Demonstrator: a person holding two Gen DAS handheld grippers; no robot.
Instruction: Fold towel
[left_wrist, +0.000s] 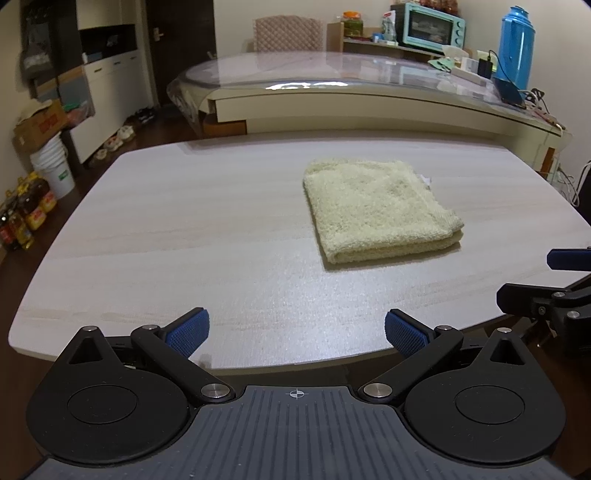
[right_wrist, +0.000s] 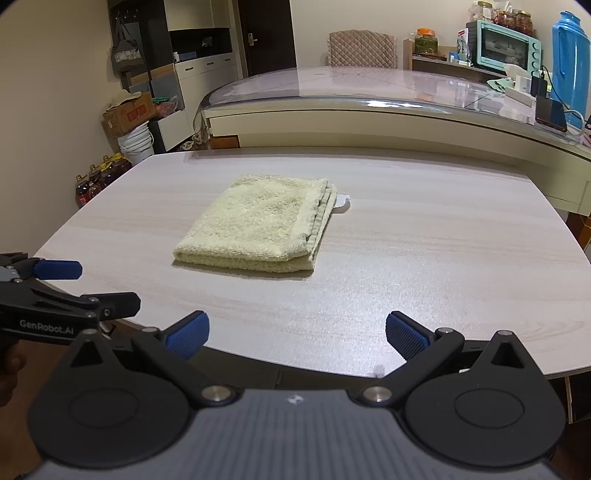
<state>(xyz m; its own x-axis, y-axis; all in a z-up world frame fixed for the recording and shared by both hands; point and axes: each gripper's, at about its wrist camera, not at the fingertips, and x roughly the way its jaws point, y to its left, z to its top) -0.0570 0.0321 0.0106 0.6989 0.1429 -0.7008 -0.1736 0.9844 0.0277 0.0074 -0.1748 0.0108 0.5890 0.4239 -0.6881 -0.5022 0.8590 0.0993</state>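
A pale yellow towel (left_wrist: 380, 208) lies folded into a thick square on the light wood table (left_wrist: 184, 229), with a small white tag at its far right corner. It also shows in the right wrist view (right_wrist: 258, 225). My left gripper (left_wrist: 295, 332) is open and empty above the table's near edge, well short of the towel. My right gripper (right_wrist: 297, 334) is open and empty, also at the near edge. Each gripper shows at the side of the other's view: the right one (left_wrist: 554, 284) and the left one (right_wrist: 66, 288).
A second, glass-topped table (left_wrist: 351, 85) stands behind, with a teal toaster oven (left_wrist: 432, 26), a blue thermos (left_wrist: 517, 48) and a phone on it. Bottles (left_wrist: 26, 214), a white bucket (left_wrist: 55, 166) and boxes sit on the floor at left.
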